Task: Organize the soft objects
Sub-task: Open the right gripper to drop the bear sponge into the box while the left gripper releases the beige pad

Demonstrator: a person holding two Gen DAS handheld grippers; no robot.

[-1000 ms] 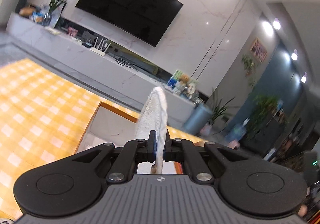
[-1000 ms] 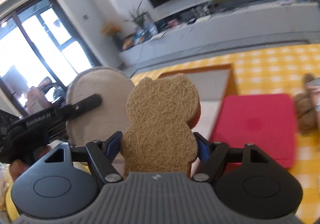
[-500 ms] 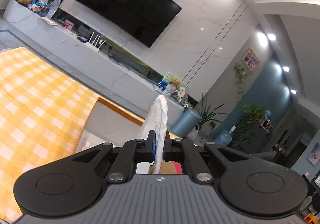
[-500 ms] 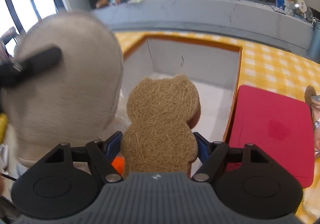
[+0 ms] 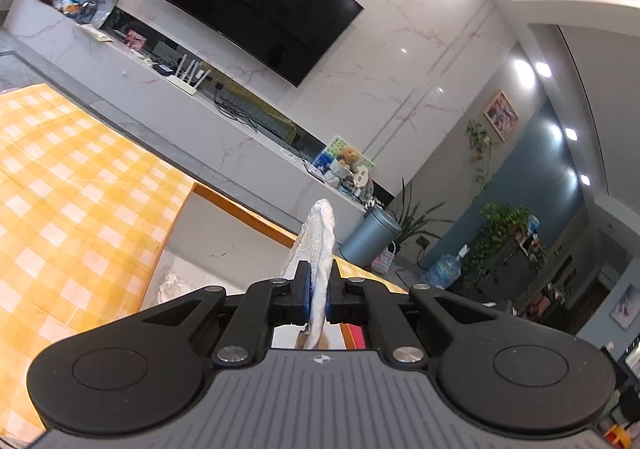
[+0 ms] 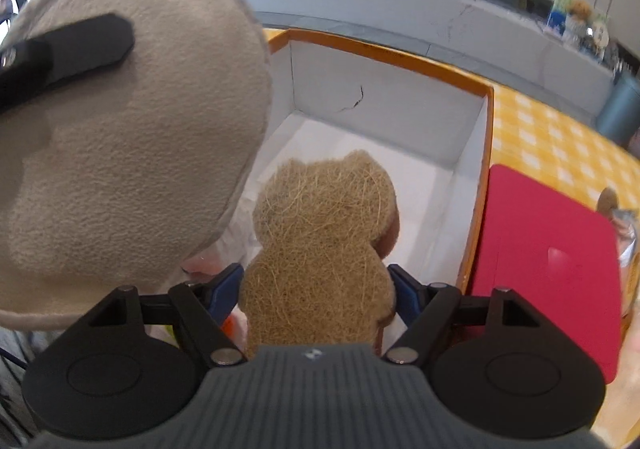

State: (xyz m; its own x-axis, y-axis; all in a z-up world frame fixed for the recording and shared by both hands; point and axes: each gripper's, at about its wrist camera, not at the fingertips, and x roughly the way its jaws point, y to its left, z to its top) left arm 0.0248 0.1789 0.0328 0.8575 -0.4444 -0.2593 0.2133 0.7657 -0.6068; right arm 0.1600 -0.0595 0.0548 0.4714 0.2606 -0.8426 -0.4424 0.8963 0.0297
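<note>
My left gripper (image 5: 318, 277) is shut on a flat beige plush pad (image 5: 320, 233), seen edge-on and standing up between its fingers. The right wrist view shows the same pad (image 6: 132, 129) broadside at the left, with a black finger of the left gripper (image 6: 80, 45) across it. My right gripper (image 6: 316, 281) is shut on a bear-shaped fibre sponge (image 6: 320, 217), its blue pads against the sponge's two sides. It points down into a white box with an orange rim (image 6: 400, 57). Both soft things hang over the box's near part.
The box (image 5: 240, 209) stands on a yellow checked tablecloth (image 5: 60, 189) and holds crumpled white material (image 5: 172, 285) and something orange (image 6: 230, 325). A red mat (image 6: 540, 249) lies right of the box, with a packet (image 6: 628, 233) at its far edge.
My right gripper has tipped downward and moved over the box with the bear sponge. The beige pad now looms larger at its left. The left gripper has hardly moved.
</note>
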